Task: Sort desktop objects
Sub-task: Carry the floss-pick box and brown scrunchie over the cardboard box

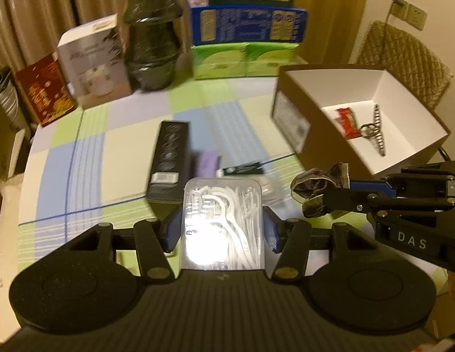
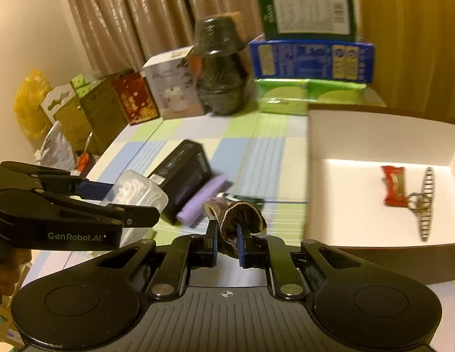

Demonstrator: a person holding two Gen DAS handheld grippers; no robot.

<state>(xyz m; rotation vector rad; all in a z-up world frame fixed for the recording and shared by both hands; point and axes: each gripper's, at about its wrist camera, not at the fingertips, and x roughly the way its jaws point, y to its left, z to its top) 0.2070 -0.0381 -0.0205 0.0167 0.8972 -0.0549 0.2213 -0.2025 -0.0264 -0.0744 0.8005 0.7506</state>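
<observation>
My left gripper point(image 1: 223, 228) clamps a clear plastic case of white floss picks point(image 1: 223, 223), one blue pad pressed on each long side, the case held above the checked tablecloth point(image 1: 124, 146). A glare spot washes out the near end of the case, so I cannot count the picks inside. My right gripper point(image 2: 227, 242) is pinched tight on a crumpled dark fabric piece with a pale edge point(image 2: 242, 214); its folds hide what kind of thing it is, and the part between the pads is out of sight.

Just beyond my fingers, on the cloth, lie three loose things: one long black box point(image 1: 168, 158), one lilac bar point(image 2: 202, 199) touching its side, and one small dark sachet point(image 1: 242, 168), blurred too much to read.

To the right stands one open brown box with a white inside point(image 1: 371, 88). It holds two things: one red wrapper point(image 1: 347, 121) and one striped hair claw point(image 1: 377, 130), lying touching.

Along the table's far edge, motion blur smears the print on one red carton point(image 1: 44, 94), one white carton point(image 1: 95, 61), one dark wrapped stack point(image 1: 152, 35) and three stacked packs, green, blue and dark green.
</observation>
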